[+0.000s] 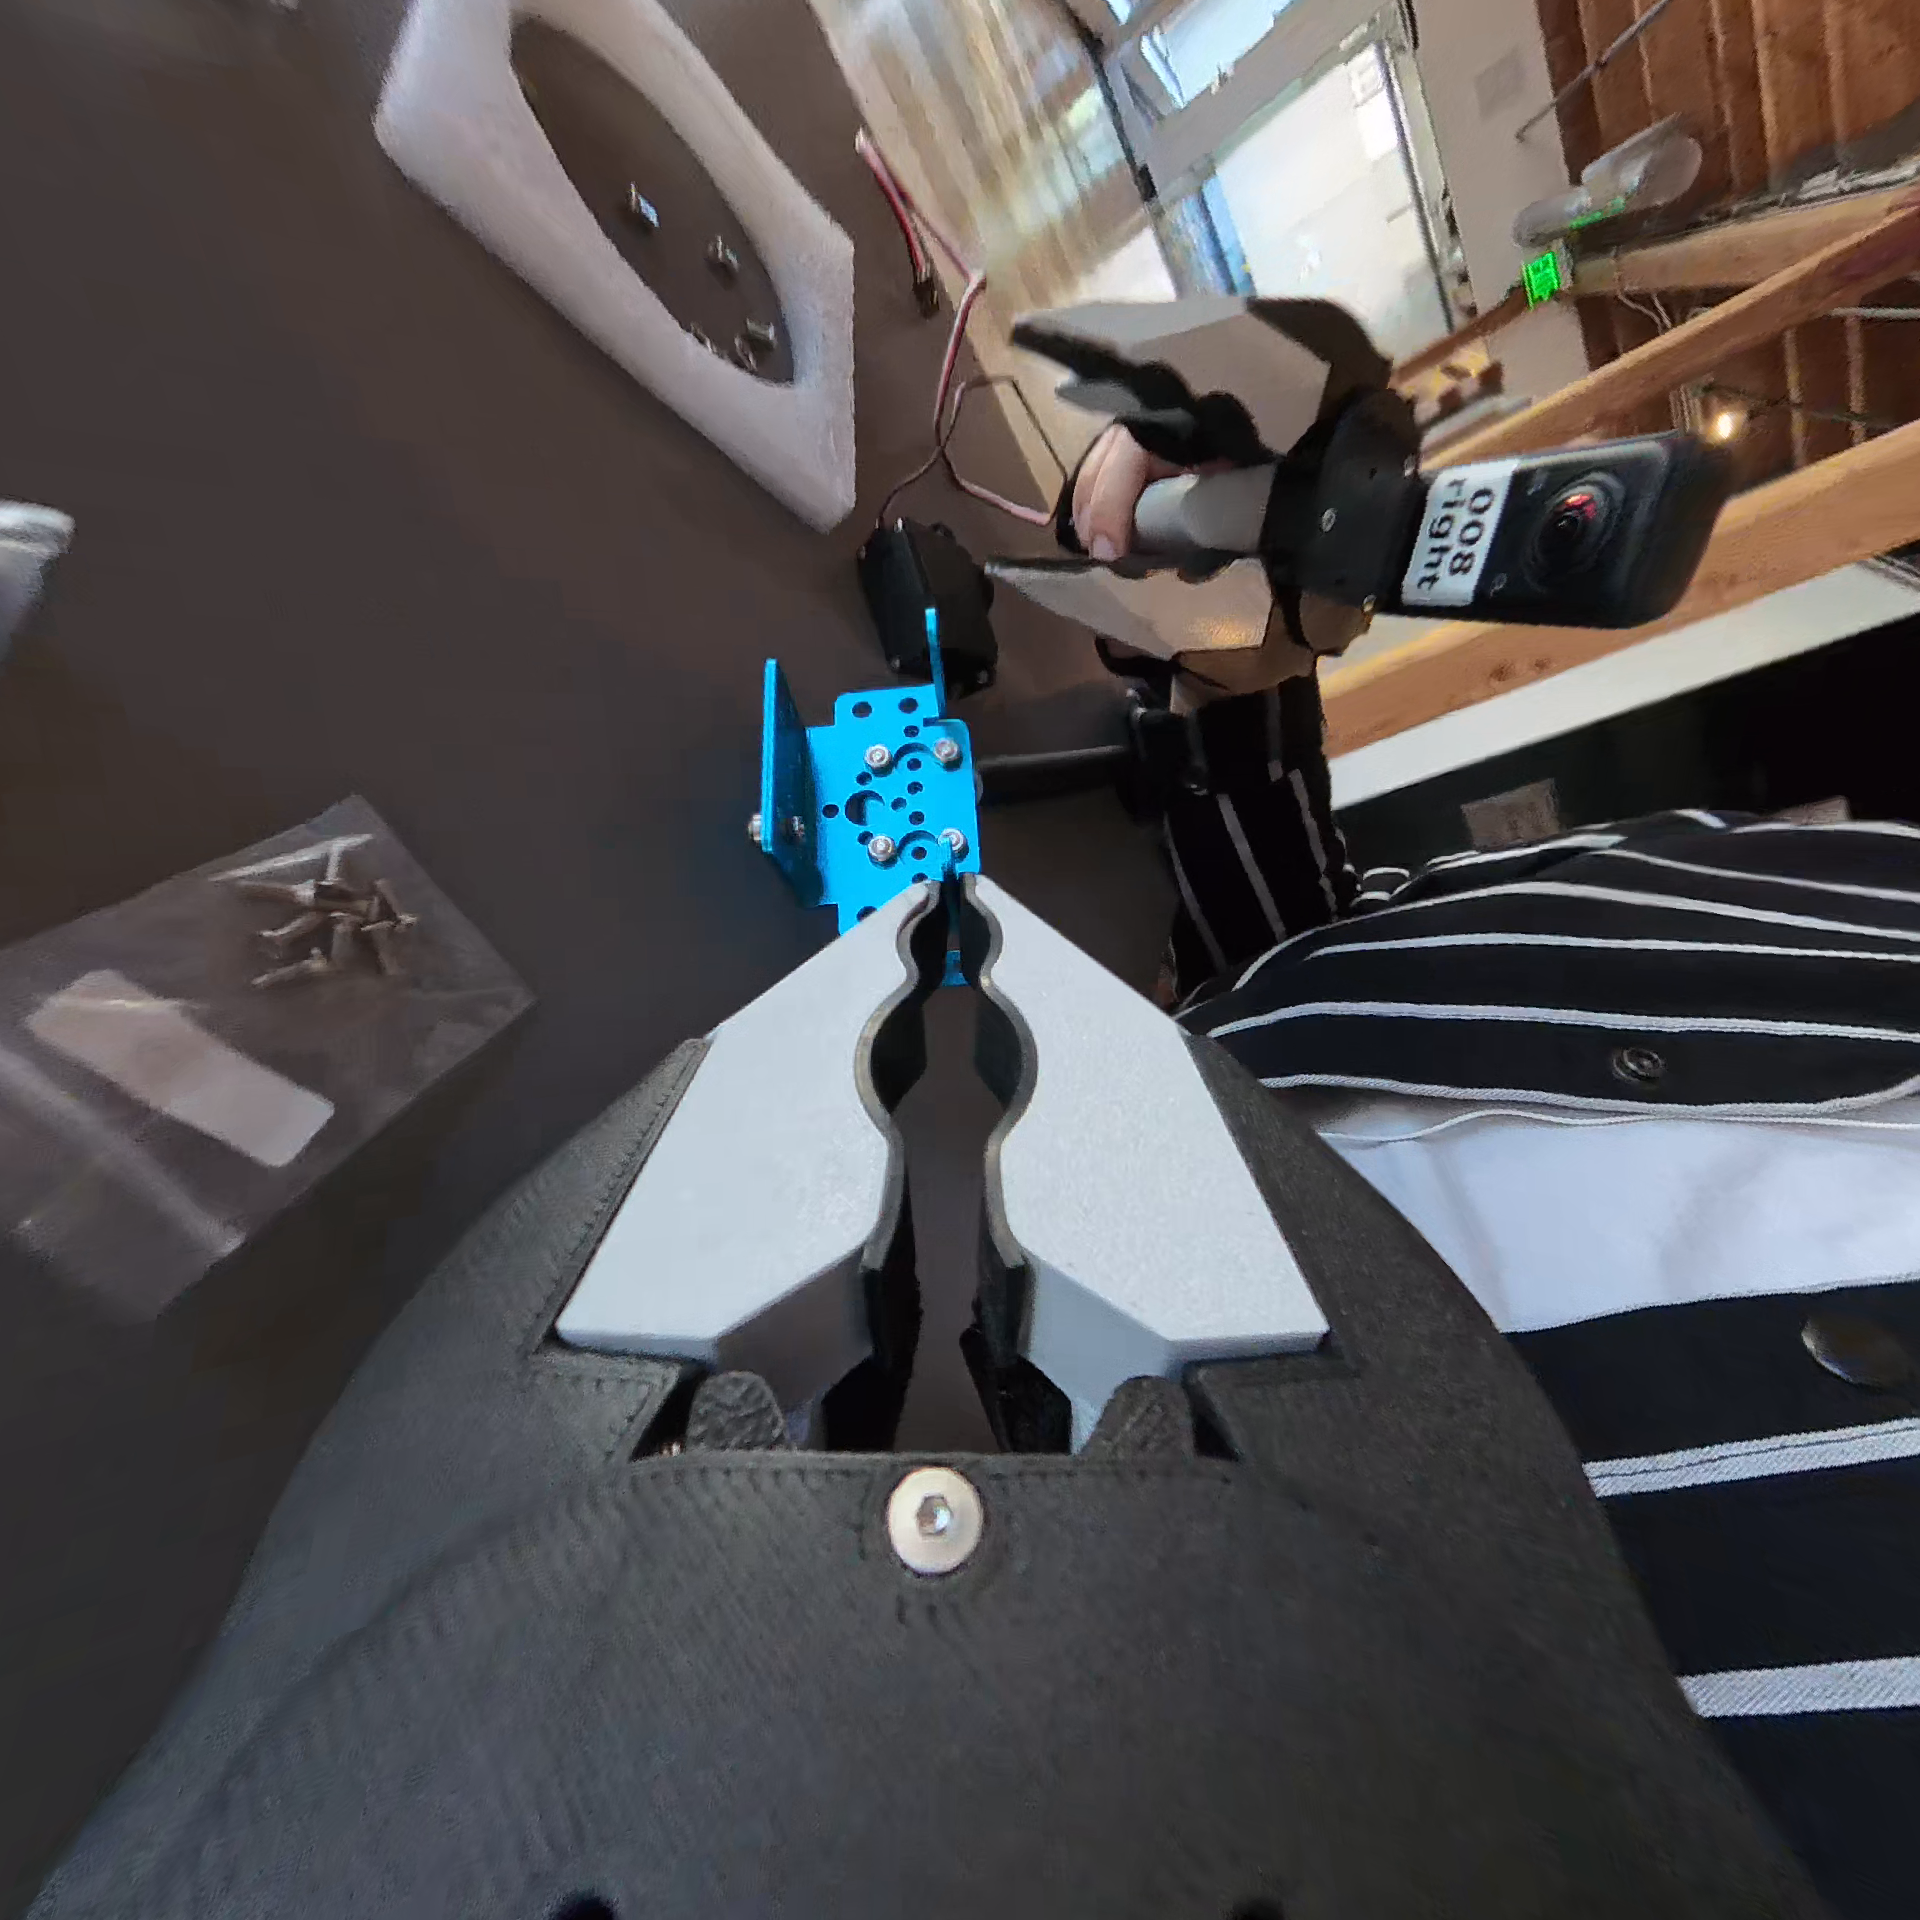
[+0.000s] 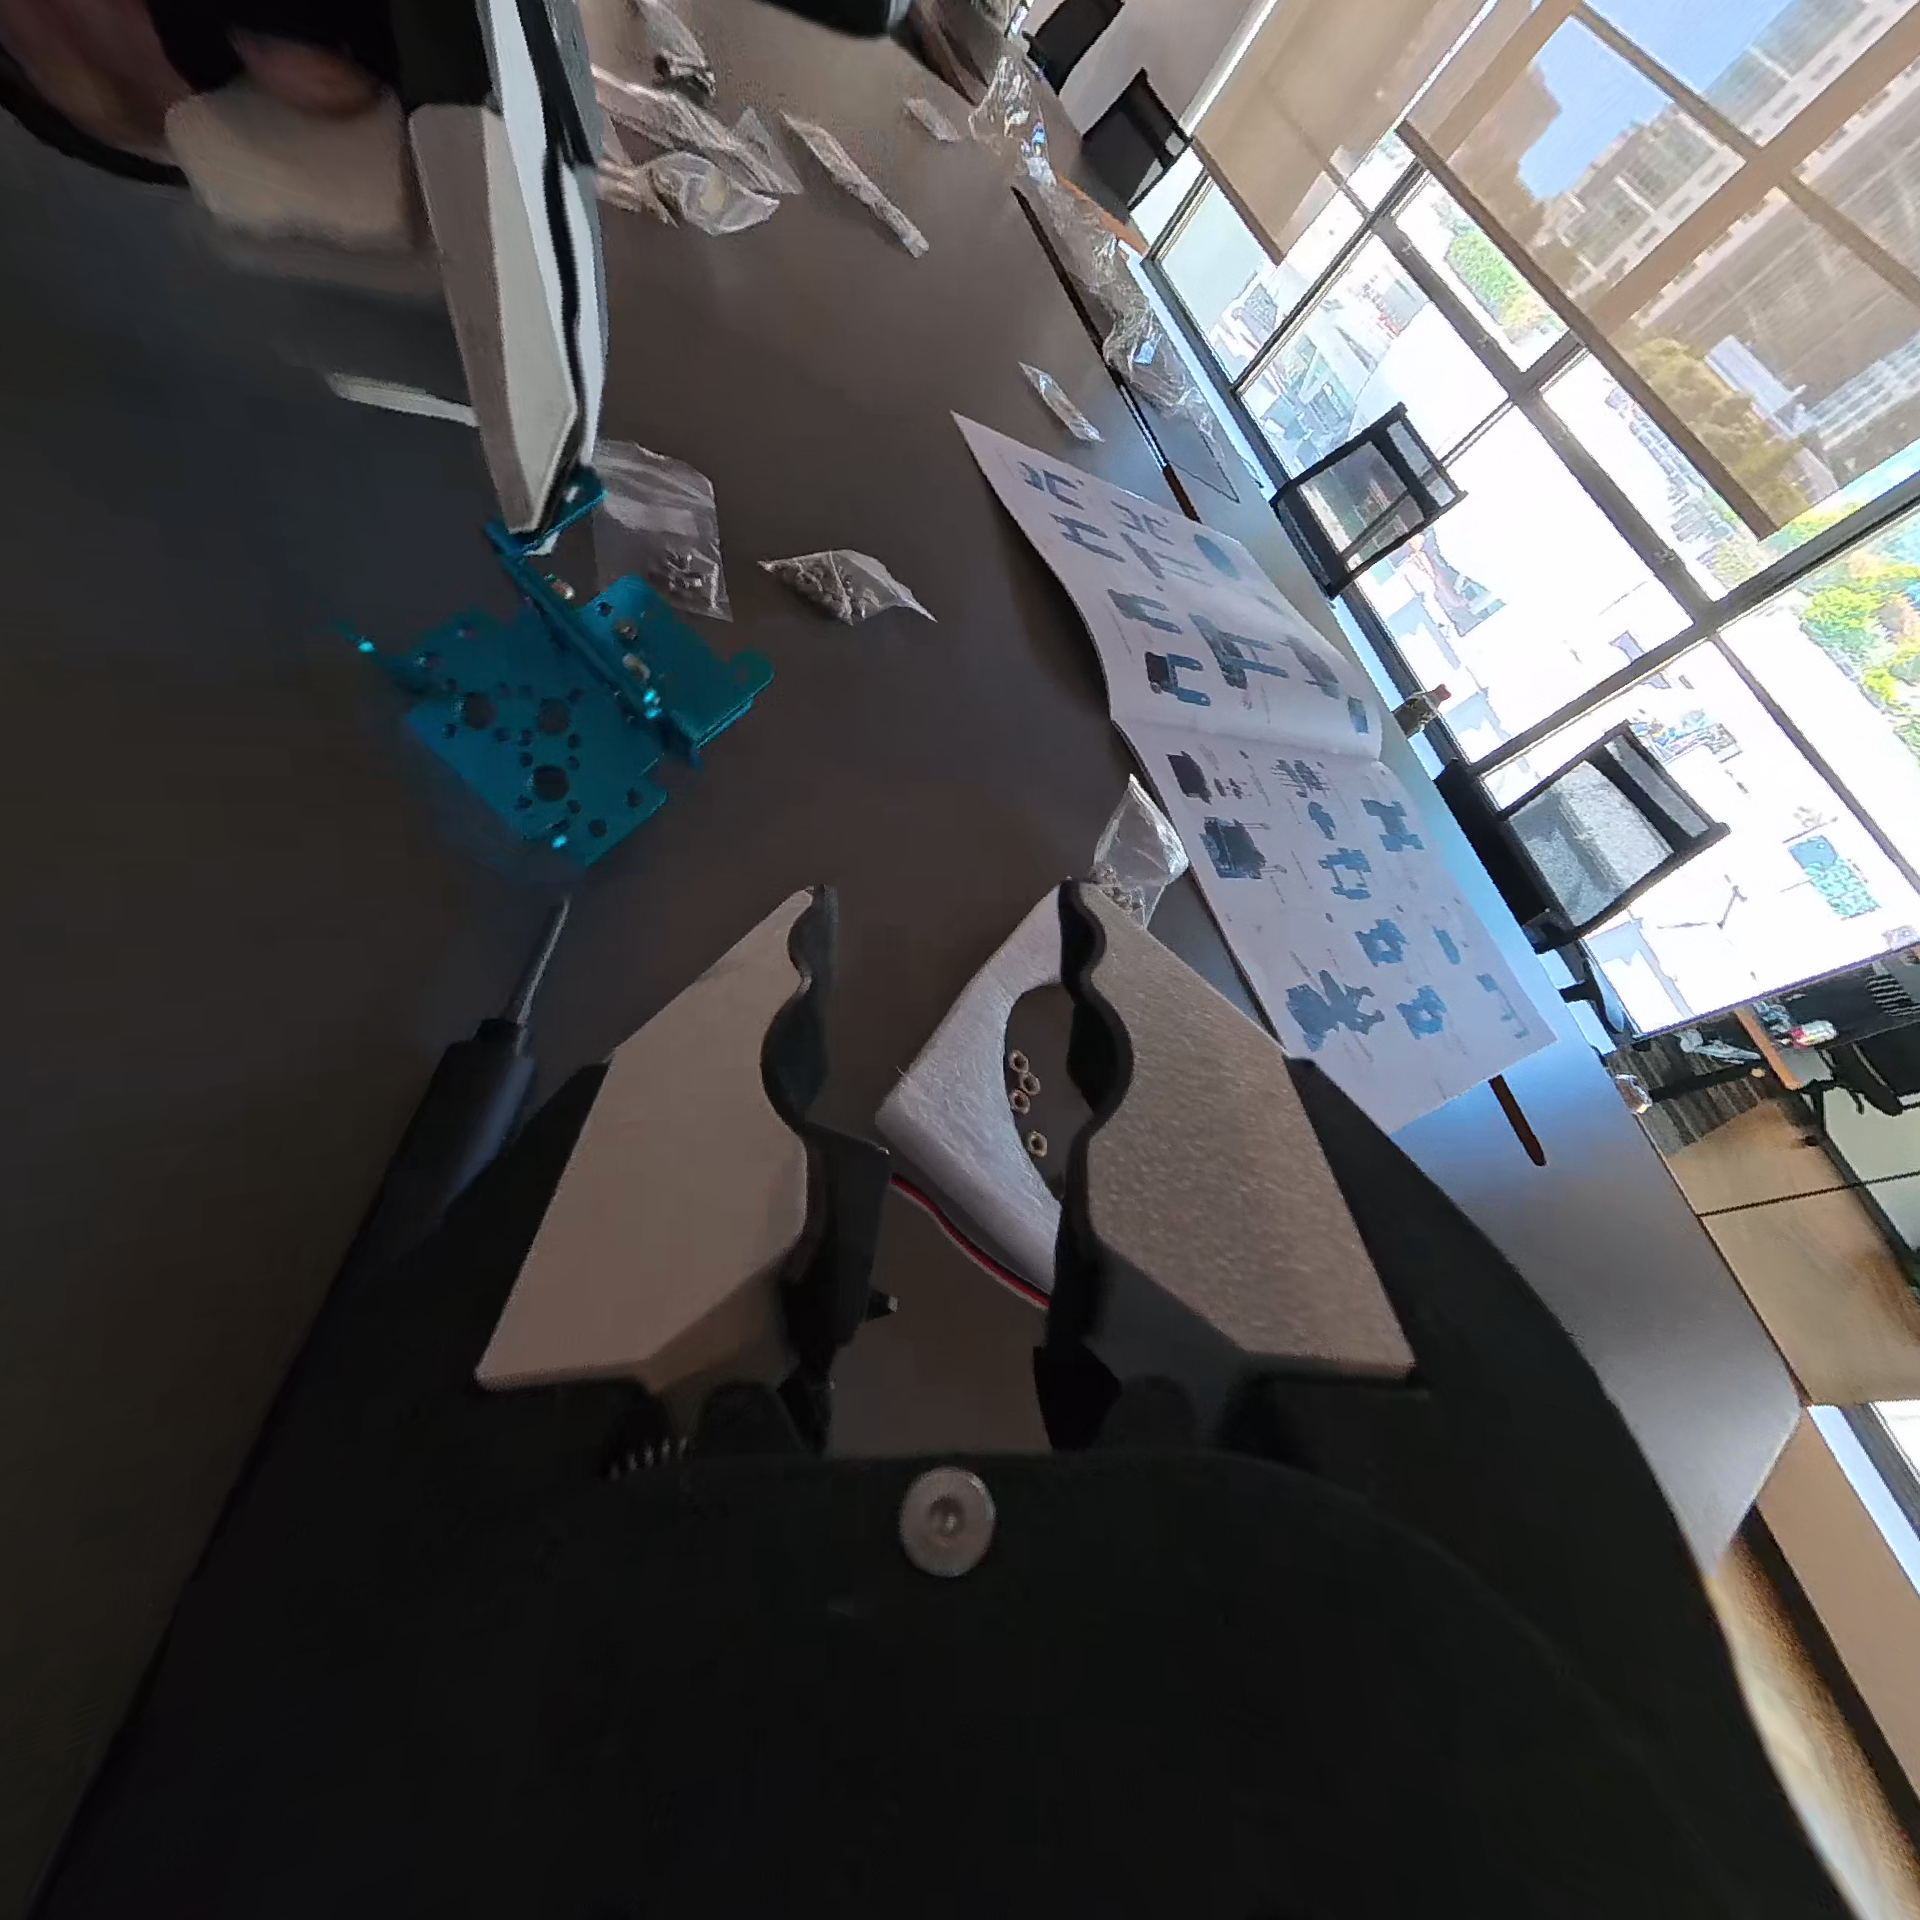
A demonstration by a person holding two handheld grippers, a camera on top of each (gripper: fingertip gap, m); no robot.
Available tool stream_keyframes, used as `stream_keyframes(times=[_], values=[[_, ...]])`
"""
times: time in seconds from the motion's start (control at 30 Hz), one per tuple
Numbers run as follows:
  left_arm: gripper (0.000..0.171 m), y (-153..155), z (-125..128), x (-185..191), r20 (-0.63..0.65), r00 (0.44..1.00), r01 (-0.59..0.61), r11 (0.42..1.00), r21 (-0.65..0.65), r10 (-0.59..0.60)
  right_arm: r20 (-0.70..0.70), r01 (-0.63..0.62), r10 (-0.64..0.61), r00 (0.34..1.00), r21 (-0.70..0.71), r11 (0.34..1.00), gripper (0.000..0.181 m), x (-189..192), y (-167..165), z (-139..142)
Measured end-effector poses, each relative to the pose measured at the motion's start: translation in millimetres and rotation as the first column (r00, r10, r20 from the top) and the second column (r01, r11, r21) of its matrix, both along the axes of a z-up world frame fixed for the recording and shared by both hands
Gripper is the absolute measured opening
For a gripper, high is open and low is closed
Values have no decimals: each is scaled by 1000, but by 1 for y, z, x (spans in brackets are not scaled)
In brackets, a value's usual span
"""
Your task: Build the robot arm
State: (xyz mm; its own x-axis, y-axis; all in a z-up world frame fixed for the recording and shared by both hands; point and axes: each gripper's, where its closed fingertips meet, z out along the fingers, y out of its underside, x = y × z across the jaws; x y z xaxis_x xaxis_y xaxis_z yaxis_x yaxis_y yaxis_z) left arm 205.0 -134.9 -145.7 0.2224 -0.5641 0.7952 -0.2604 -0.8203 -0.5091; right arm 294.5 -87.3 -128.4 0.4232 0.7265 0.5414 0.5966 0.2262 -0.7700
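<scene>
The left gripper (image 1: 948, 883) was clamped on a flange of the perforated blue anodised bracket (image 1: 894, 800), which rested on the matte dark table (image 1: 312, 623). The right gripper (image 2: 945, 904) stood released above a white foam tray (image 2: 966, 1122) holding small nuts (image 2: 1023, 1091).

The left gripper (image 1: 948, 883) tips cover the lower edge of the blue bracket (image 1: 894, 795). The screwdriver (image 2: 488, 1039) handle vanishes behind the right gripper (image 2: 945, 914), which hides part of the foam tray (image 2: 966, 1122).
</scene>
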Motion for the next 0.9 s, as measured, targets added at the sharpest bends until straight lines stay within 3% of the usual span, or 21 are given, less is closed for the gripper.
stream_keyframes(times=[0.13,0.27,0.4,0.5,0.57,0.73,0.83,0.9], values=[[0,11,20,-17,33,995,-94,991,94,91,-106,-40,33,994,-67,997,42,-9,-4,7],[0,17,49,-24,113,983,-171,955,244,147,-270,-83,11,963,-259,962,46,-22,-11,20],[0,14,79,-18,173,971,-225,872,435,165,-459,-164,-143,877,-565,809,54,-41,-22,42],[0,12,87,-12,164,968,-250,783,570,191,-556,-238,-319,768,-709,664,43,-49,-20,49],[0,9,91,-7,166,965,-263,739,620,204,-598,-298,-398,696,-745,597,43,-52,-17,49],[0,1,103,1,208,956,-293,676,676,206,-628,-388,-475,616,-767,510,42,-59,-17,39],[0,-2,108,8,218,958,-286,644,710,185,-694,-529,-469,547,-720,449,27,-69,-23,48],[0,-4,110,13,207,963,-271,616,740,174,-747,-604,-471,469,-660,446,10,-68,-22,58]])
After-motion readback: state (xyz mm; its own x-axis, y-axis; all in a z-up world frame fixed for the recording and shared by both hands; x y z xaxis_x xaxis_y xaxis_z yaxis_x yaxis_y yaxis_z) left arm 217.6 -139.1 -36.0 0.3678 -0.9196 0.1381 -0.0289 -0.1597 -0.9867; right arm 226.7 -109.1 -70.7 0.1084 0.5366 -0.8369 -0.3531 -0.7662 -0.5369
